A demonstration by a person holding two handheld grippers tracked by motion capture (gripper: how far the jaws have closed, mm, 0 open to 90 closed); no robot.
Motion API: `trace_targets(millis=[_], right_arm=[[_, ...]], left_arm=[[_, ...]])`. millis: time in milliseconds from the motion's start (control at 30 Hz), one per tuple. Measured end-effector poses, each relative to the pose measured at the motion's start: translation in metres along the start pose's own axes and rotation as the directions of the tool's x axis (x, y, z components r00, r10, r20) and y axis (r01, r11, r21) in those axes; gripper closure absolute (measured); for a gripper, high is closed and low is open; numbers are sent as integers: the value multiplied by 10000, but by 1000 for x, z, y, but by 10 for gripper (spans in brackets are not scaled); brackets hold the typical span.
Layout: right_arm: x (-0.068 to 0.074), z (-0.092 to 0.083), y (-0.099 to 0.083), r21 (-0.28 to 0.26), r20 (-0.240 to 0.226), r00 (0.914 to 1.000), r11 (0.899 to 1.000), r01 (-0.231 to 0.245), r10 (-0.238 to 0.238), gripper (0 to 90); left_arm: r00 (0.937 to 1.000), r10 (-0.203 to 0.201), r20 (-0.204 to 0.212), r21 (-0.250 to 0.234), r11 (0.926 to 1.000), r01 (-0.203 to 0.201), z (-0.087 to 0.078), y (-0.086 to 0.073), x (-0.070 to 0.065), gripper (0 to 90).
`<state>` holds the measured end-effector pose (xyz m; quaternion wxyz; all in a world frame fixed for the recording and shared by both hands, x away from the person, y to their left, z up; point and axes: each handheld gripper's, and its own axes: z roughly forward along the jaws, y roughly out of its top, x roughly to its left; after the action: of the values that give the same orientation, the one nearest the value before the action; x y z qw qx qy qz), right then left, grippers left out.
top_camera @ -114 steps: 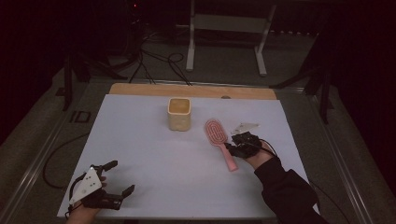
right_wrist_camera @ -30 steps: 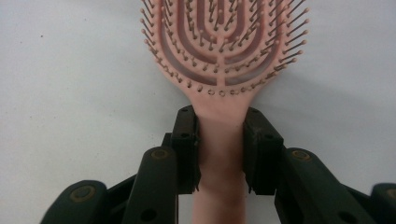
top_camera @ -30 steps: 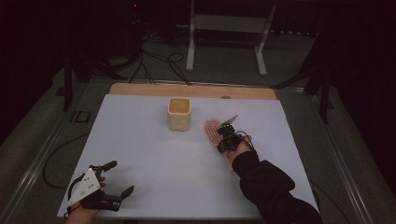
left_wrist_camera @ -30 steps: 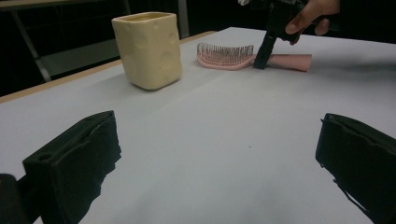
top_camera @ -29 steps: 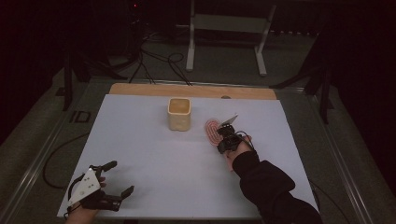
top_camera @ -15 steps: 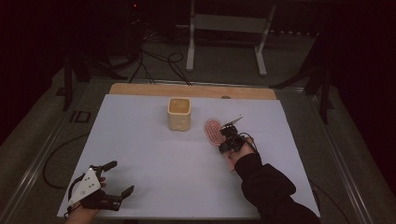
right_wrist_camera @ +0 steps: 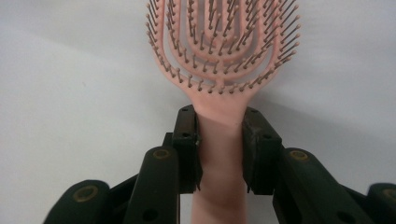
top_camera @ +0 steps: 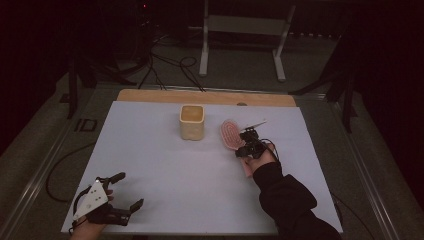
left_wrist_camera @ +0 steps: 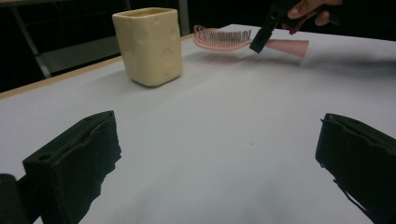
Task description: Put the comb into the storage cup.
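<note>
pink brush [right_wrist_camera: 219, 154] handle between right tool [right_wrist_camera: 219, 144] jaws

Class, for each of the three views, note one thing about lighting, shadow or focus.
High view: surroundings dark, white table lit. Left gripper view: hairbrush casts a soft shadow; near jaws slightly blurred. Right gripper view: bristles sharp, shadow right of the handle.

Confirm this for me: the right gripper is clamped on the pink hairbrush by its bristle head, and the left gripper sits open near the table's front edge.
Not quite. The right gripper is clamped on the pink hairbrush by its handle, just below the bristle head, as the right gripper view shows. The rest holds: the left gripper sits open near the table's front edge.
</note>
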<state>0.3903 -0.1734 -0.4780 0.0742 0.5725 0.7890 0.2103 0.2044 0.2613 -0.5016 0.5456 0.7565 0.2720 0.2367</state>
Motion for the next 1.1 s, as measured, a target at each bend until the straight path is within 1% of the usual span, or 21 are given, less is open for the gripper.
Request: trace_targets(millis=[133, 267, 300, 333, 400, 533, 600, 700, 833, 867, 933, 967, 1100], right_arm=[[-1, -6, 2, -373, -132, 9999, 9993, -57, 52, 702], [-2, -10, 5, -591, -196, 9998, 9982, -15, 4, 701], [-2, -11, 5, -650, -276, 9996, 9979, -76, 58, 701], [-3, -12, 6, -685, -283, 9996, 9976, -7, -12, 701], [-4, -14, 6, -828, -384, 9992, 9964, -173, 142, 701], [-6, -19, 6, -1350, -405, 9988, 9903, -326, 274, 701], [-7, -21, 6, -1492, -565, 9981, 9883, -328, 246, 701], [-7, -22, 5, -1618, -568, 9982, 9865, -263, 173, 701], [-5, -23, 5, -1739, -492, 9988, 9848, -10, -77, 701], [-4, -23, 5, -1811, -435, 9987, 9833, 184, -267, 701], [-2, -25, 5, -1972, -459, 9980, 9798, 338, -436, 701], [-1, -26, 6, -2105, -438, 9973, 9764, 488, -593, 701], [3, -29, 9, -2367, -563, 9956, 9698, 590, -743, 701]], left_arm=[[10000, 14, 1, 27, 10000, -14, 0, 0, 0, 0], [10000, -18, -10, 22, 10000, 18, 0, 0, 0, 0], [10000, -25, -14, 25, 10000, 25, 1, 0, 0, 0], [10000, -35, -12, 39, 10000, 35, 1, 0, 0, 0], [10000, -38, -6, 43, 10000, 38, 1, -1, 0, 0], [10000, -42, -2, 46, 10000, 42, 1, 0, 0, 0], [10000, -42, -23, 67, 10000, 42, 1, -1, 0, 0], [10000, -42, -17, 78, 10000, 42, 1, -1, 0, 0], [10000, -31, -25, 113, 9999, 31, 2, -1, -1, 0], [10000, -36, -15, 110, 9999, 36, 2, -1, -1, 0], [10000, -38, -24, 112, 9999, 39, 2, -1, -1, 0], [10000, -46, -30, 113, 9999, 46, 2, -1, 0, 0], [10000, -51, -33, 124, 9999, 52, 2, -1, 0, 0]])
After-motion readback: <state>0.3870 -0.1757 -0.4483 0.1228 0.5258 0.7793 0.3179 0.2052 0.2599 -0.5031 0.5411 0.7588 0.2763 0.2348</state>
